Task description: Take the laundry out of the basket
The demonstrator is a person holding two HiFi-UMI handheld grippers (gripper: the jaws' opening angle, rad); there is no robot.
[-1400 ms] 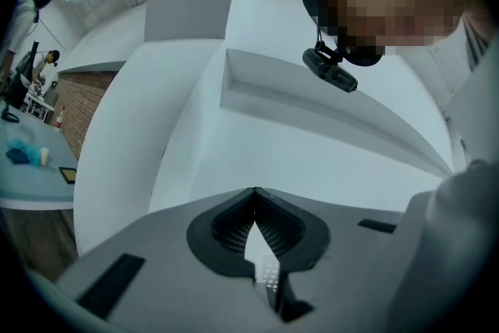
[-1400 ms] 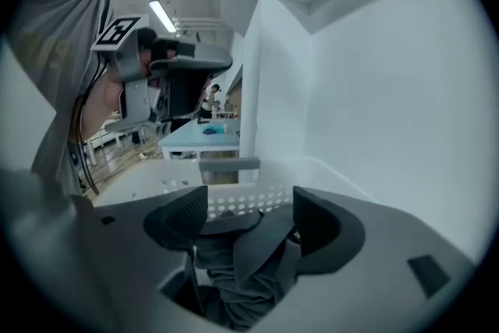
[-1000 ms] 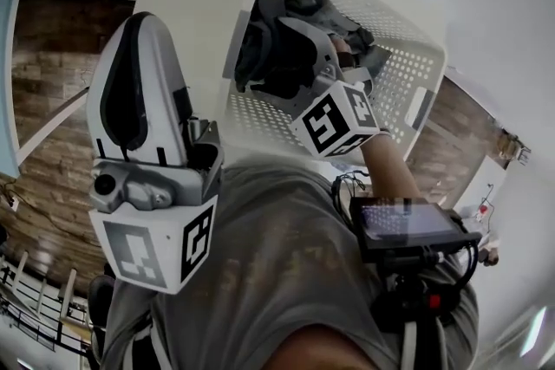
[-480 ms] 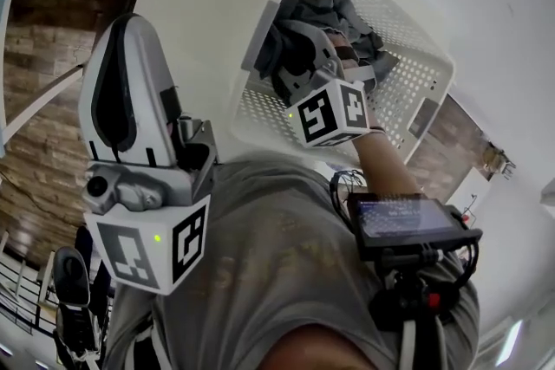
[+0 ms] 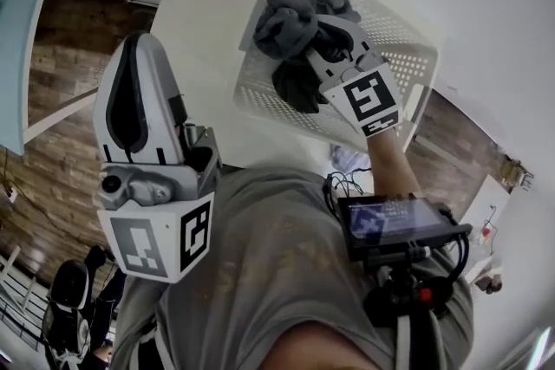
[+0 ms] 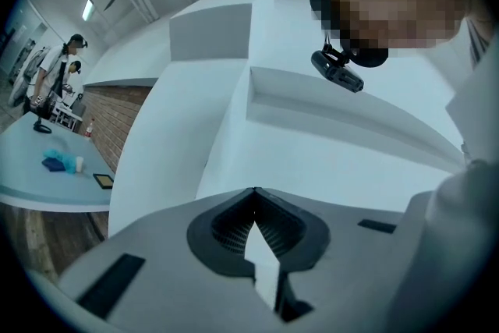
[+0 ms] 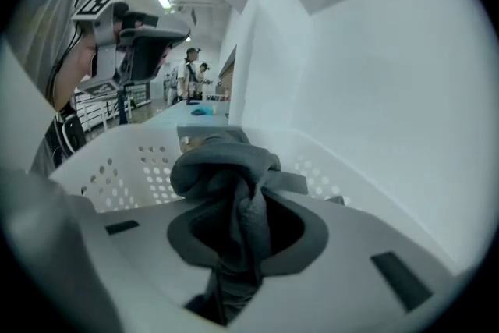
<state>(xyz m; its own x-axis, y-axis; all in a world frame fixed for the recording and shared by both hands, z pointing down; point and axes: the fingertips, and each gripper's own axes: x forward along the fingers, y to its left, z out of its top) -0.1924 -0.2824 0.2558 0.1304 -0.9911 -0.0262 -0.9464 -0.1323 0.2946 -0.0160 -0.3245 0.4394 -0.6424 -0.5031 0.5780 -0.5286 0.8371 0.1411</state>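
Right gripper (image 5: 328, 43): jaws closing on grey garment (image 5: 286, 13), bunched for lifting from basket (image 5: 425, 56). Left gripper (image 5: 135, 56): closed, empty, held aside.

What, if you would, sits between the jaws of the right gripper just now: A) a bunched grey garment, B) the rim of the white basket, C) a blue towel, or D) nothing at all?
A: the right gripper view shows the grey garment bunched between the closing jaws of the right gripper, above the white basket.
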